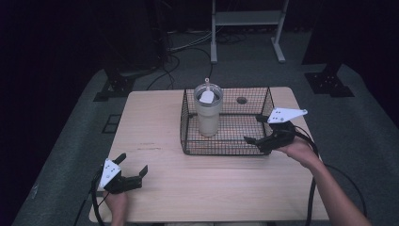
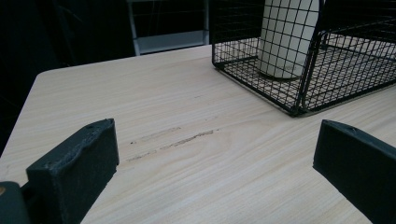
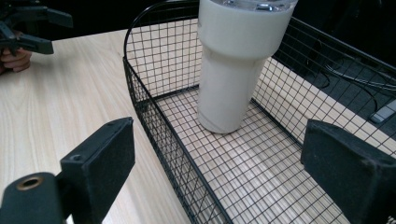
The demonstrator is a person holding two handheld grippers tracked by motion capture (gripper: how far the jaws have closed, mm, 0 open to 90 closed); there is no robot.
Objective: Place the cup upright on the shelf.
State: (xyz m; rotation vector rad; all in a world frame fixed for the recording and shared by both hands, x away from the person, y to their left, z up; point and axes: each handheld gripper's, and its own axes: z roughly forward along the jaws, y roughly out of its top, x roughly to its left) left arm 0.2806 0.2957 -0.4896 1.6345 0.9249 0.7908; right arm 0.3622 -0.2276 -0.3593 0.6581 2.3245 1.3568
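Observation:
A cream tumbler (image 1: 208, 110) with a clear lid stands upright in the left part of a black wire basket (image 1: 189, 140) at the table's far middle. In the right gripper view the tumbler (image 3: 232, 70) rises inside the basket (image 3: 154, 119), straight ahead of the jaws. My right gripper (image 1: 255, 128) is open at the basket's right end, its jaws over the rim there, with nothing between them. My left gripper (image 1: 132, 164) is open near the table's front left corner, well apart from the basket (image 2: 299, 100) and the tumbler (image 2: 286, 37).
The light wood table (image 1: 155, 122) has bare room left of the basket and along the front. A round cable hole (image 1: 242, 100) lies behind the basket. Beyond the table stand a white frame (image 1: 247, 28) and floor cables (image 1: 188, 44).

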